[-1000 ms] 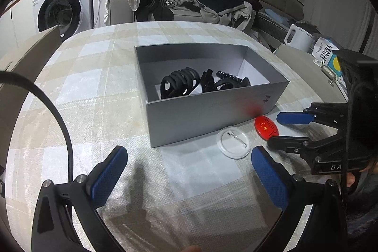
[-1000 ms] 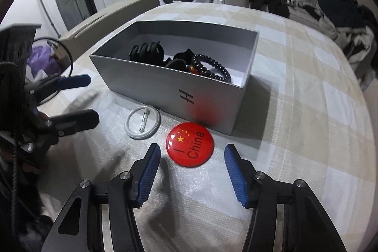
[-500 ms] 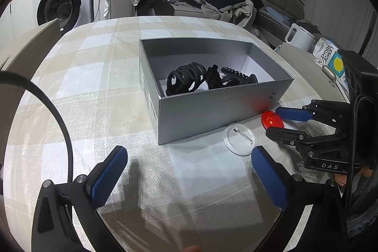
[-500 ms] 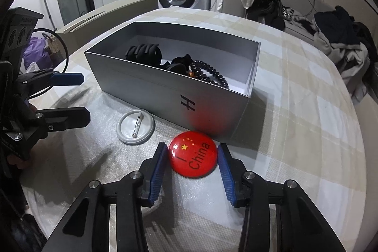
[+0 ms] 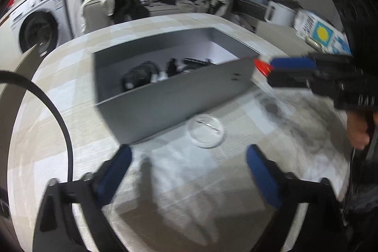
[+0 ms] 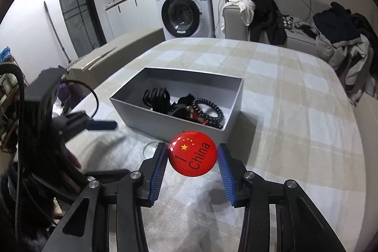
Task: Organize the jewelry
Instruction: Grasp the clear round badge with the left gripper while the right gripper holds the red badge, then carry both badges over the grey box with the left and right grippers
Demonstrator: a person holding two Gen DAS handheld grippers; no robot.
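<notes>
- Right wrist view: the right gripper (image 6: 192, 158) is clamped on a round red badge (image 6: 192, 154) with yellow stars and the word "China"; its two blue pads press the badge's left and right edges, and the badge is lifted clear of the table.
- Just beyond the badge stands an open grey box (image 6: 232, 108) on the checked tablecloth (image 6: 295, 115).
- Inside the box lie a black claw hair clip (image 6: 157, 96), a dark beaded bracelet (image 6: 210, 113) and other small dark pieces I cannot make out.
- A sliver of a white round badge (image 6: 148, 148) shows on the cloth beside the left pad of that gripper.
- Left wrist view, blurred: the left gripper (image 5: 189, 162) hangs over the cloth with its jaws wide apart and closing, nothing pressed between them.
- The white badge (image 5: 205, 132) lies flat on the cloth, pin side up, just ahead of the left gripper's fingertips and close to the box's near wall (image 5: 174, 100).
- From this side the right gripper (image 5: 271, 67) appears at the box's right corner, level with its rim, the red badge (image 5: 262, 66) edge-on between its pads.
- A person's hand (image 5: 358, 129) shows under that gripper's body.
- Farther off are a washing machine (image 6: 186, 8) and a sofa piled with clothes (image 6: 340, 32).
</notes>
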